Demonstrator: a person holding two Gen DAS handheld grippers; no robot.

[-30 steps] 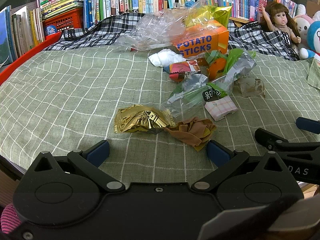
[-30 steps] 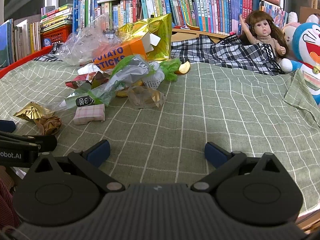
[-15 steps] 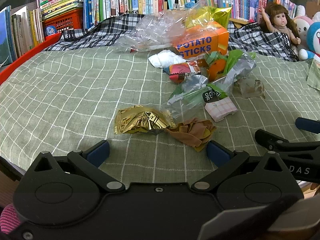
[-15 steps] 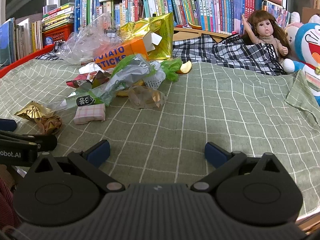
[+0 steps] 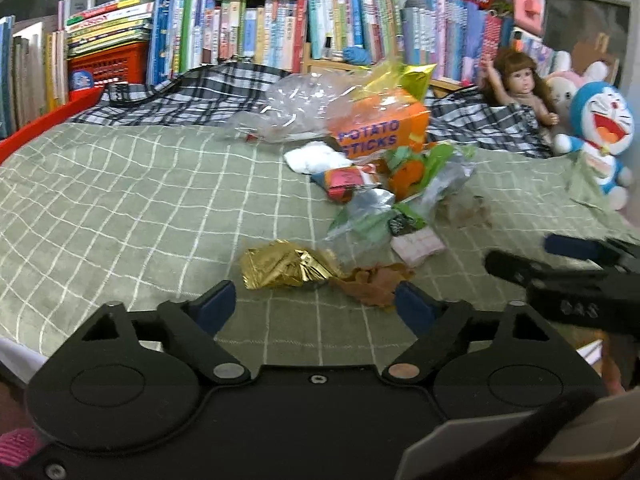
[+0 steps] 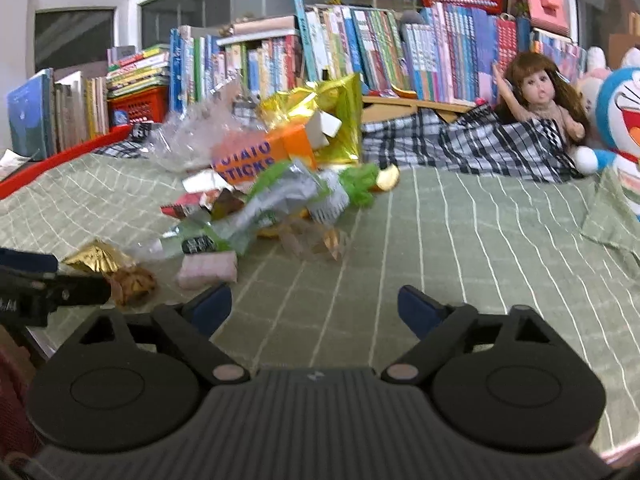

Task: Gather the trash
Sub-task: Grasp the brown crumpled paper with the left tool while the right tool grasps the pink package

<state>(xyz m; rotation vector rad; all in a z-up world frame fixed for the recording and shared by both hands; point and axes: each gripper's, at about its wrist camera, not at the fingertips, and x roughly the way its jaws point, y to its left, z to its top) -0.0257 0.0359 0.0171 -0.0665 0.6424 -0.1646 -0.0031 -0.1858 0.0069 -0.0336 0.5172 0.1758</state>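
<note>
Trash pile (image 5: 384,184): on green checked bedspread (image 5: 132,200), in front of POTATO STICKS box (image 5: 380,132).
Gold foil wrapper (image 5: 286,266): nearest piece, well in front of box, touching brown crumpled wrapper (image 5: 374,282).
Pink packet (image 6: 208,274): just beside foil, box side.
Left gripper (image 5: 316,304): jaws apart, just been closing, nothing between; foil just ahead.
Right gripper (image 6: 314,306): jaws apart, just been closing, only bare bedspread between.
Doll (image 6: 538,92): right of box.

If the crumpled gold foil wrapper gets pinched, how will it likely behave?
The gold foil wrapper looks thin and creased, so it would probably crush flat and weigh almost nothing. Its shiny surface might slip; lying against the brown wrapper, it may drag that along.
</note>
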